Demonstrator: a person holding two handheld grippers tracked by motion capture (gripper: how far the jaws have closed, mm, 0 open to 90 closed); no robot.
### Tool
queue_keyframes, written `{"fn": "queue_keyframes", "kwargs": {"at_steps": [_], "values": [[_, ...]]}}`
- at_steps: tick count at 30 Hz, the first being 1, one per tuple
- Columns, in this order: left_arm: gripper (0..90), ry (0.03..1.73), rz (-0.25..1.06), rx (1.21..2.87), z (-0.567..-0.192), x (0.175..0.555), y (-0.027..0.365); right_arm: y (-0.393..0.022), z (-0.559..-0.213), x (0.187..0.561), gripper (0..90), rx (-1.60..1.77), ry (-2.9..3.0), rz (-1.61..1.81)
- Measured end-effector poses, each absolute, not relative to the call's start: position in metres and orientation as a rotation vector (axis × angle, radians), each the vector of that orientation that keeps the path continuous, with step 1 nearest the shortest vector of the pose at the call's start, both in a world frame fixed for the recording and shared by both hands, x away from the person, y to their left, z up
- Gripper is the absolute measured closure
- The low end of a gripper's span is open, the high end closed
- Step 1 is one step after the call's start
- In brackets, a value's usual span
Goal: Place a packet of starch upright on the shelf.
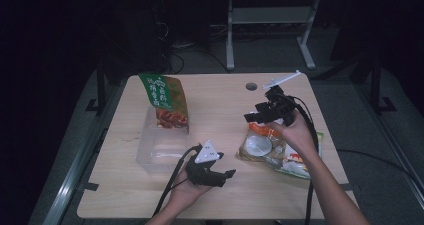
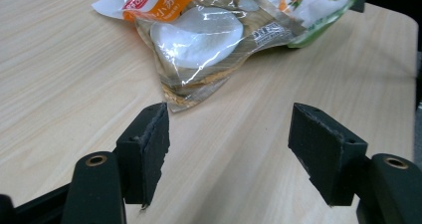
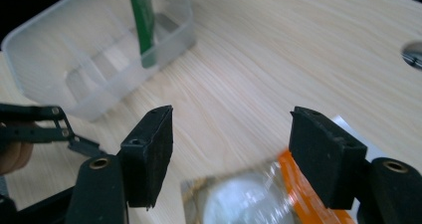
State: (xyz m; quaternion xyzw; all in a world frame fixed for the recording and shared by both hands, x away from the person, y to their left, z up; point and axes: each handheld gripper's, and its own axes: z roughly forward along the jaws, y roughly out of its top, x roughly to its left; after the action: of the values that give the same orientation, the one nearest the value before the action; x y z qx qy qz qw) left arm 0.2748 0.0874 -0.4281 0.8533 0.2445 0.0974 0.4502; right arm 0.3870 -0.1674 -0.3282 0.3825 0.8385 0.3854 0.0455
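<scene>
On the pale wooden tabletop (image 1: 220,110), the clear crinkly snack packet with orange and green print (image 1: 272,152) lies flat at about four o'clock. The right tongs (image 1: 260,116) hover just above its far end, jaws apart and empty. The left tongs (image 1: 227,174) sit low at six o'clock, aimed at the packet's near corner (image 2: 174,102), jaws wide apart with bare wood between them. Over at nine o'clock stands a clear plastic tub (image 1: 160,150), with a green and red foil bag (image 1: 165,101) standing in its far end.
</scene>
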Motion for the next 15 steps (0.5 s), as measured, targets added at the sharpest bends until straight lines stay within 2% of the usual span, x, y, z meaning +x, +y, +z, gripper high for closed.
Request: {"fn": "queue_keyframes", "kwargs": {"at_steps": [15], "values": [[52.0,0.642,0.245,2.129,-0.439,0.306,0.047,-0.226,-0.363,0.377,31.2,1.355,2.539,1.074]]}}
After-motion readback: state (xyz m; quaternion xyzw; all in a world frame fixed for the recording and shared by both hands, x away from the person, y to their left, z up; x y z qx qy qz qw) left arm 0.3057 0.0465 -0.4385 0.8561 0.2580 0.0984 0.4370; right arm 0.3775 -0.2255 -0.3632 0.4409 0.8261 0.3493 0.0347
